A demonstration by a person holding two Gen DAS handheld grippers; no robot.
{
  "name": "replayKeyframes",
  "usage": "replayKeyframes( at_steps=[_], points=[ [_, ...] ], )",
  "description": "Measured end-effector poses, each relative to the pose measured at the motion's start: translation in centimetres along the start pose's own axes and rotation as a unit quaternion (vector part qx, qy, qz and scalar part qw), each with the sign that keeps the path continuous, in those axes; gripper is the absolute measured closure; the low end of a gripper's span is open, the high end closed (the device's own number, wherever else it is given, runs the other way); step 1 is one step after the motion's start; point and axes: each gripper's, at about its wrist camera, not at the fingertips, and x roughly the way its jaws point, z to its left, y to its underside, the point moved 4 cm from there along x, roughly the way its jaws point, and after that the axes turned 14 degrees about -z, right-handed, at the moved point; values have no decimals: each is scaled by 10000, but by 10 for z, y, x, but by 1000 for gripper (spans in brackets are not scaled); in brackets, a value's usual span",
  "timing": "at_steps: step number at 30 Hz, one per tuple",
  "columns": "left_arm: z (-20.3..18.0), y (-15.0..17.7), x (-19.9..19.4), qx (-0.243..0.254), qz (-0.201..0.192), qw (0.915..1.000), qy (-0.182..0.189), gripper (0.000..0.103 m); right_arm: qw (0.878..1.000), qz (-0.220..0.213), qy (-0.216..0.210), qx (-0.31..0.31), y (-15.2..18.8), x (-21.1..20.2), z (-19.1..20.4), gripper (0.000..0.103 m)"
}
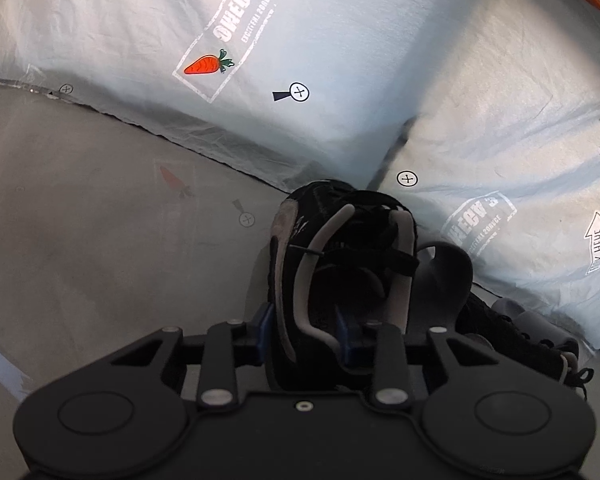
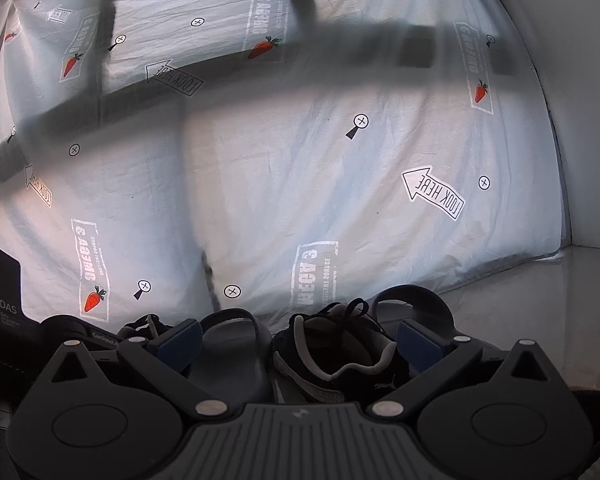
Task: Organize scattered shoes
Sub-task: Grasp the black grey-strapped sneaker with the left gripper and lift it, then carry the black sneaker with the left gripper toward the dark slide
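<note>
Two hand-held grippers are working at a row of shoes along a pale blue printed sheet (image 1: 308,40) draped like a wall. On the left, the left gripper (image 1: 306,330) is pinching the side wall of a black low-top sneaker with a grey padded collar (image 1: 340,264); its blue pads (image 1: 265,320) are sitting narrowly, one outside and one inside the opening, clamped on the fabric. The sneaker is standing on the grey floor (image 1: 100,220), toe towards the sheet's corner, just beside a dark grey rubber slide sandal (image 1: 448,280). By my judgement, the step in hand is setting this sneaker into line; next comes easing it down squarely and letting go.

To the right, the right gripper (image 2: 300,340) is hovering with jaws spread wide, holding nothing. Before it are lying a grey slide sandal (image 2: 236,344) and a second black sneaker with grey trim (image 2: 340,356), touching each other. A black device (image 2: 4,308) at the left edge could crowd any sideways reach.
</note>
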Motion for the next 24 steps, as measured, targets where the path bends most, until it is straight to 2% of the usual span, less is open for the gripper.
replayKeyframes(
  at_steps=[6,11,14,18,24],
  points=[
    [16,7,-31,-105,54,9999,57,78,9999,-98,-39,-17,-4,-3,1,0],
    [9,15,-58,306,-64,9995,-50,78,9999,-68,30,107,-6,-1,-6,0],
    [-2,24,-88,625,-288,9973,-269,78,9996,-82,135,238,-8,0,-13,0],
    [1,38,-128,774,-533,9946,-451,78,9990,-2,183,396,-7,0,-19,0],
    [19,59,-188,548,-725,9938,-636,78,9998,59,-81,181,0,-16,-20,0]
  ],
)
